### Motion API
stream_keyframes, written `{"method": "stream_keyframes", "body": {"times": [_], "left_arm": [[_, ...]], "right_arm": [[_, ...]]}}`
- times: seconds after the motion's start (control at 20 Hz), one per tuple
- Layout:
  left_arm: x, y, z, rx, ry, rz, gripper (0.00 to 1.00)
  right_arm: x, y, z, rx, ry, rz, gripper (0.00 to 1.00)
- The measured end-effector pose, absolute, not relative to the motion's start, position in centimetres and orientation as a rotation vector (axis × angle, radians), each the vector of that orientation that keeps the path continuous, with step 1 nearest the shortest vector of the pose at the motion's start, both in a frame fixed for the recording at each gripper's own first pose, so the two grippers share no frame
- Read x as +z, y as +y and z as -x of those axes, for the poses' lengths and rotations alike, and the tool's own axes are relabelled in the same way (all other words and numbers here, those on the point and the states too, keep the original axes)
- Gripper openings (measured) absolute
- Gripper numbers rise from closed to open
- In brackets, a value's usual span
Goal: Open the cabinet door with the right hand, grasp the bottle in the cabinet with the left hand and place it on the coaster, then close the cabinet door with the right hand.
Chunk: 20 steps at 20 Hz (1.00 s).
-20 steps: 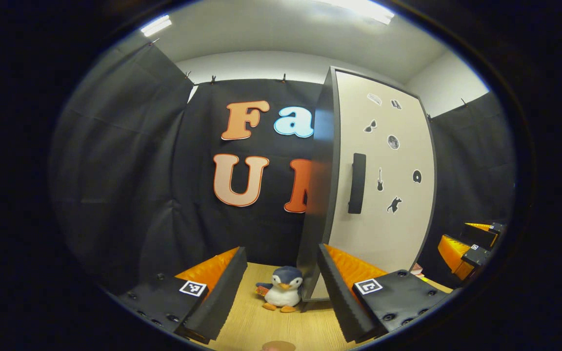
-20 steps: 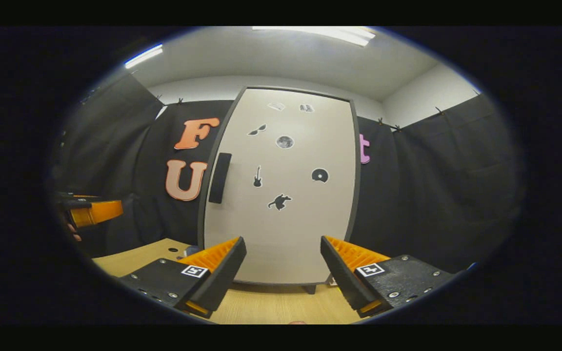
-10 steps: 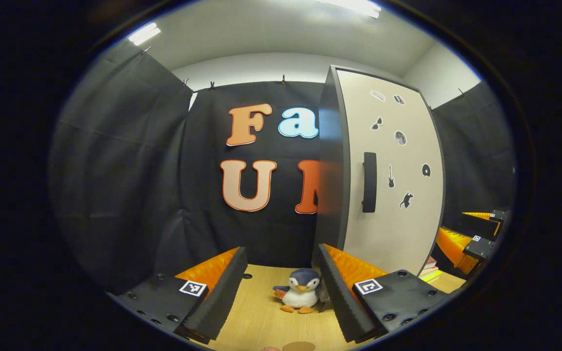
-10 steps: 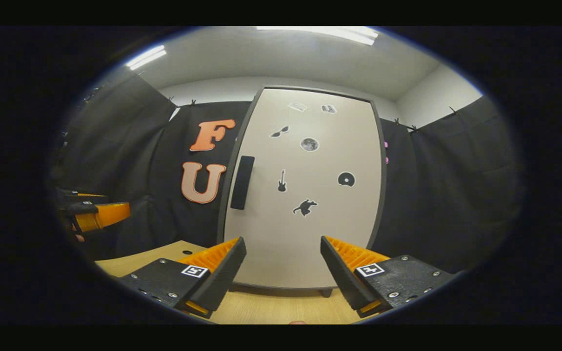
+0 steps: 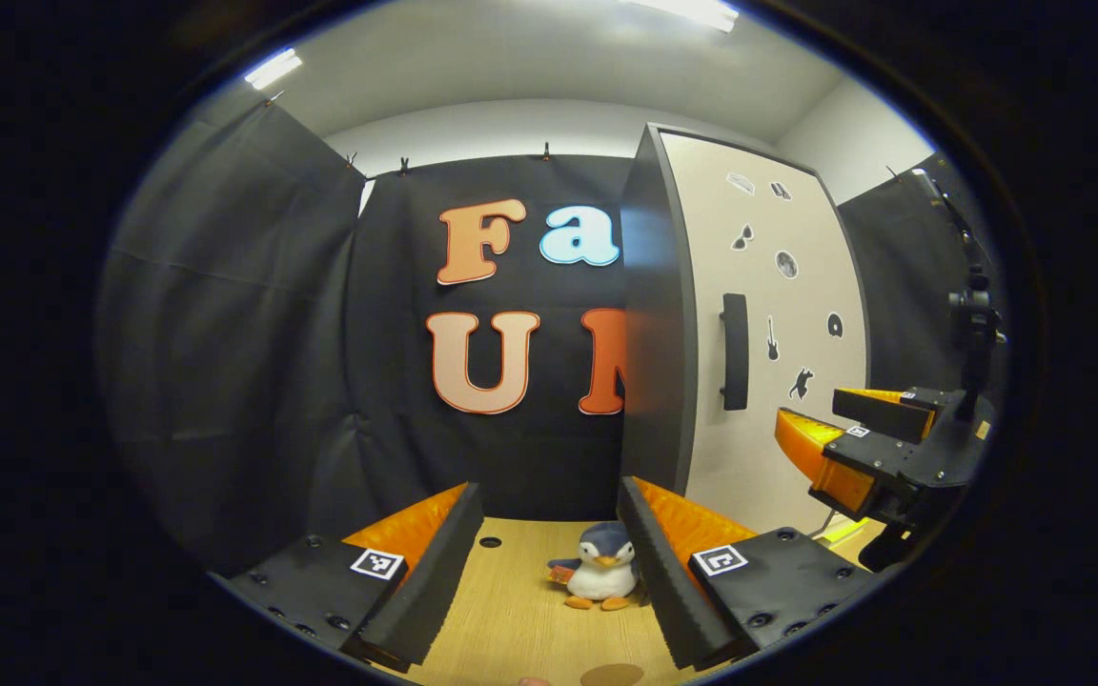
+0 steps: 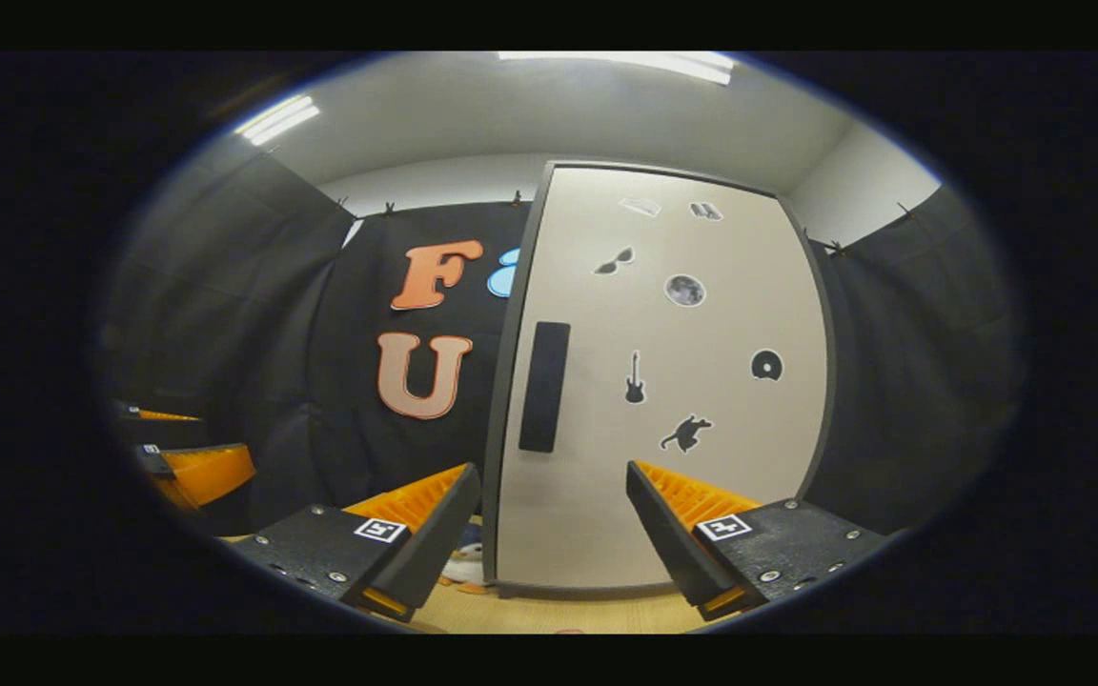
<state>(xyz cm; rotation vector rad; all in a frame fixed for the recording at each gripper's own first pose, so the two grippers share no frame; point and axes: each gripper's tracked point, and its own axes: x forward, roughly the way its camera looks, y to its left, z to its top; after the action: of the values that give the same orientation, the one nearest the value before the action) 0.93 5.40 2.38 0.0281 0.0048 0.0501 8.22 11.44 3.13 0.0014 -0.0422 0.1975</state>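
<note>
A tall pale cabinet (image 6: 663, 381) stands on a wooden table (image 5: 511, 619), its door shut, so the bottle inside is hidden. The right gripper (image 6: 554, 534) faces the door near its dark handle (image 6: 545, 386), jaws wide apart and empty. The left gripper (image 5: 544, 562) hovers beside the cabinet, jaws also spread, holding nothing. A toy penguin (image 5: 601, 578) sits by the cabinet's corner. A round brown coaster (image 5: 611, 675) is cut off at the bottom edge.
</note>
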Motion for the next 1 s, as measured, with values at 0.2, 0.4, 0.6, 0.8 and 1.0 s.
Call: {"method": "stream_keyframes", "body": {"times": [0.2,0.4,0.6,0.8,1.0], "left_arm": [[1.9,6.9,-1.9,0.038,0.015,-0.028,0.95],[1.7,7.9,-2.9,0.013,0.009,-0.030,0.94],[1.6,8.5,-3.9,-0.006,0.003,-0.015,0.94],[1.1,8.8,-4.7,-0.017,0.015,0.001,0.94],[0.6,9.0,-5.1,-0.028,0.025,0.016,0.95]], "right_arm": [[3.3,13.0,-11.5,0.177,-0.031,-0.037,0.95],[3.2,13.0,-15.5,0.118,-0.006,-0.090,0.95],[2.9,12.9,-18.5,0.096,0.032,-0.136,0.90],[3.3,13.2,-19.7,0.095,0.048,-0.171,0.78],[4.3,14.0,-20.3,0.098,0.028,-0.154,0.52]]}}
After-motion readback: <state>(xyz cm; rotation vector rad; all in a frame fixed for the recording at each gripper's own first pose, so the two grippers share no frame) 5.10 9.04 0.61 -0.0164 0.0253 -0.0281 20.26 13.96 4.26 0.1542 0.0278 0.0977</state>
